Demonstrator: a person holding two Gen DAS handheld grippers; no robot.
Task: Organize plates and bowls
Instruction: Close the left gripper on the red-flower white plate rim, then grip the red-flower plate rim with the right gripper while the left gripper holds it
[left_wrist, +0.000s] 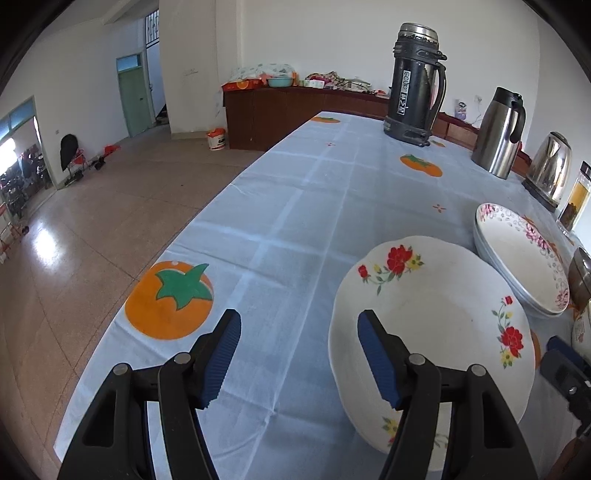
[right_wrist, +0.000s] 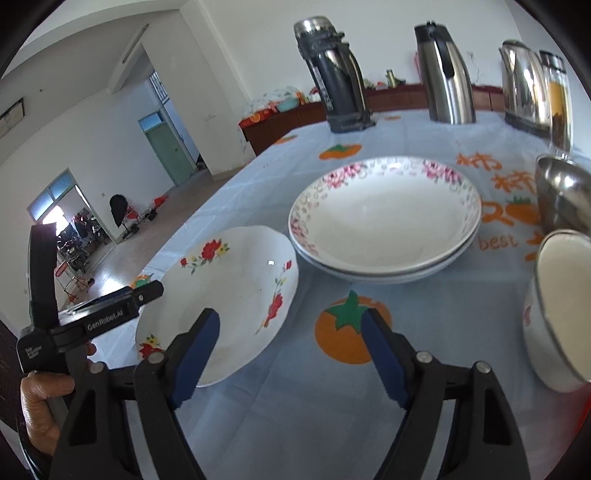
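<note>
- Left hand-held gripper was spread wide and held nothing; its right-side finger sat over the near rim of the red-flower plate, with no grip on it.
- Right hand-held gripper was also wide and empty, hovering over bare cloth of the bench between that plate and the white bowl.
- Done so far, as I judged it: the pink-flower plates were already stacked, at least two deep, toward the far right part of the bench.
- Left to do: the red-flower plate lay alone by the bench's left edge, just beside the stack (touching or not, I could not tell).
- The white bowl stood near the right edge, apart from the plates; a steel bowl stood just behind it, and I could not tell whether they touched.
- Overall, roughly midway: one plate stack was formed, one loose plate and the bowls were ungrouped.
- Likely next step was the loose plate going onto the stack (left unit was closest), with a rim pinch on a glossy edge as the slip risk.
</note>
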